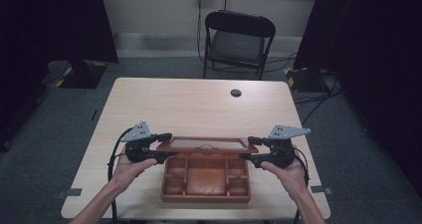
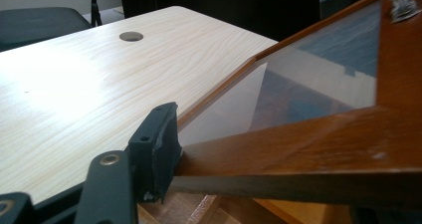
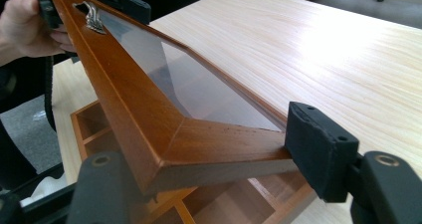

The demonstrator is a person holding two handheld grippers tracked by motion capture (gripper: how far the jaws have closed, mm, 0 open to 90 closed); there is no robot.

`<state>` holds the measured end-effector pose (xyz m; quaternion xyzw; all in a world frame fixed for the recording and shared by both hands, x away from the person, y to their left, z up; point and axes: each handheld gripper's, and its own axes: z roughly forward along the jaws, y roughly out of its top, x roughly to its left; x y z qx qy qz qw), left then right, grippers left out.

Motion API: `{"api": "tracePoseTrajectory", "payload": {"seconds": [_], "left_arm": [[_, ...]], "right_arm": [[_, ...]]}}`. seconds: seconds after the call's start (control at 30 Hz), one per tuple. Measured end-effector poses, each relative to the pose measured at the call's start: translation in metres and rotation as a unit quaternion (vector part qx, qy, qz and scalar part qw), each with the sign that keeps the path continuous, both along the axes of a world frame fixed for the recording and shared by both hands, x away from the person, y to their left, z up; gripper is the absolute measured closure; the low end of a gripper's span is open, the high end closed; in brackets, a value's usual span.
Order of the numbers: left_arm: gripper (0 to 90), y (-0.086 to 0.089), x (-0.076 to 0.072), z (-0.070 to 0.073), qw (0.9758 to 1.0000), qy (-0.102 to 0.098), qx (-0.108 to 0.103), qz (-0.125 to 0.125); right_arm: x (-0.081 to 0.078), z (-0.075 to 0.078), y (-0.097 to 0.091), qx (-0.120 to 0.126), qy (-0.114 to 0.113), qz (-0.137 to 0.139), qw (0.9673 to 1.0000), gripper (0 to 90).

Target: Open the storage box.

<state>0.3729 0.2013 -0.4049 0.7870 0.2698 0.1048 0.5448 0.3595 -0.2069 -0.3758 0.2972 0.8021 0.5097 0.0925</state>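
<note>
A reddish wooden box (image 1: 205,196) with several open compartments stands at the table's near edge. Its glass-paned lid (image 1: 206,144) is tilted up from the back. My left gripper (image 1: 166,147) clamps the lid's left end; in the left gripper view one pad (image 2: 161,149) presses the wooden frame (image 2: 308,139), and the other jaw is hidden below it. My right gripper (image 1: 251,148) clamps the lid's right end. In the right gripper view a pad (image 3: 318,149) bears on the frame's corner (image 3: 209,149), with the other jaw against its near edge. A metal clasp (image 3: 92,17) sits on the front rail.
The pale wooden table (image 1: 189,104) has a cable hole (image 1: 236,93) near its far edge. A black folding chair (image 1: 238,40) stands behind the table. Dark curtains hang on both sides, with cables on the floor at the right.
</note>
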Motion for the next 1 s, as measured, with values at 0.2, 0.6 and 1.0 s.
{"api": "tracePoseTrajectory", "payload": {"seconds": [0.2,0.6,1.0], "left_arm": [[39.5,0.001,0.005,0.002,1.0,0.009,0.003,-0.004],[46.0,0.002,0.013,0.007,1.0,-0.004,-0.003,-0.003],[48.9,0.003,0.024,0.011,1.0,0.003,-0.005,-0.004]], "right_arm": [[0.003,0.001,0.0,0.008,0.003,0.002,1.0,37.2],[0.014,0.007,0.001,0.026,0.001,-0.002,0.9997,41.3],[0.028,0.007,0.005,0.042,0.0,-0.003,0.9991,42.8]]}}
